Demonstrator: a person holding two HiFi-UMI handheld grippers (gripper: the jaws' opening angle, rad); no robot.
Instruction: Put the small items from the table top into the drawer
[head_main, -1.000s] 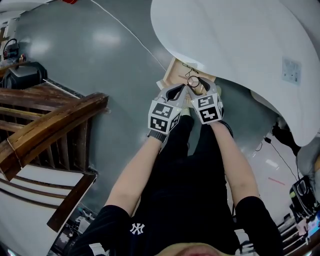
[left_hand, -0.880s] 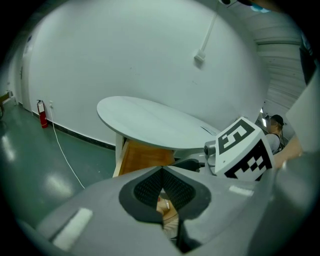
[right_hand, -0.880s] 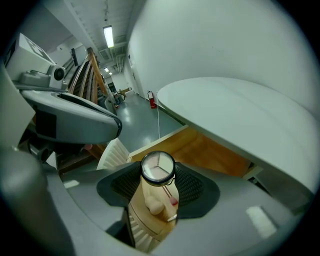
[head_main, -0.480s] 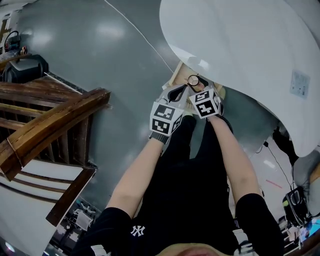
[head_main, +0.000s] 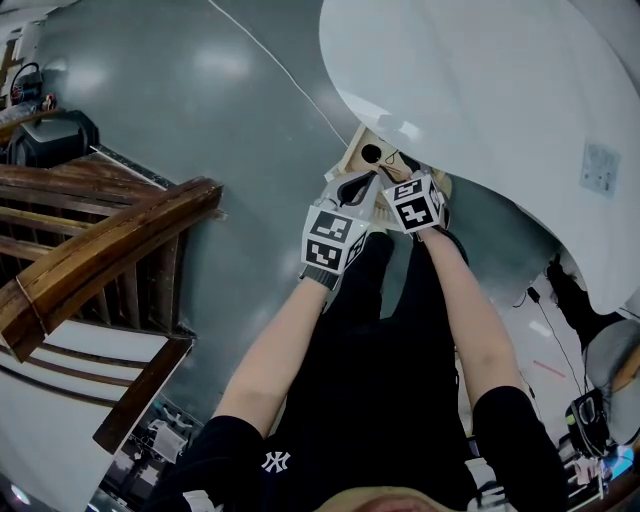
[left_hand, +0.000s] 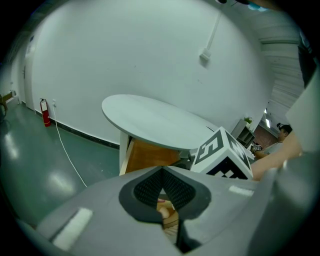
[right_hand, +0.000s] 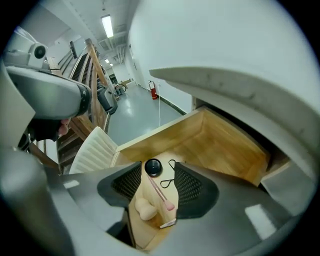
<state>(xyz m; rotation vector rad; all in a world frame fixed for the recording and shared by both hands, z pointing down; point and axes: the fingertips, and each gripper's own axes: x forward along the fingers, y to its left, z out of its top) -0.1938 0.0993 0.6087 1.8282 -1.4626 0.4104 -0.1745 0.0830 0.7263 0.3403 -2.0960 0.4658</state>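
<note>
So, looking down from the person's head, both arms reach toward the open drawer (head_main: 352, 150) that juts from under the round white worktop (head_main: 480, 80). The left gripper (head_main: 358, 186) sits just short of the drawer's near edge. The right gripper (head_main: 400, 180) is beside it and a touch further in, so the right hand is the nearer one. A black disc (head_main: 372, 153) lies on the drawer floor. The only writing I can read is the white interlocked N and Y on the black shirt (head_main: 272, 458); the marker cubes carry patterns, not words. In the left gripper view, its jaws are pressed together at the tips with nothing pinched. A sliver of the drawer's contents peeks through the hollow below the tips, and beyond stand the worktop (left_hand: 150, 112) and the drawer's wooden side (left_hand: 150, 156). In the right gripper view, the jaws are spread and hold nothing. Straight ahead and below them, seen through the gap, lie the disc (right_hand: 152, 167), a thin black cord (right_hand: 169, 176), a pink stick (right_hand: 161, 194) and a beige sponge (right_hand: 141, 207), all resting on the drawer floor. The pink stick's long axis runs away from the jaws toward the disc, roughly in line with the gap. No small item shows on the visible part of the worktop, so I'd judge that what remains is checking for leftovers or pushing the drawer shut.
</note>
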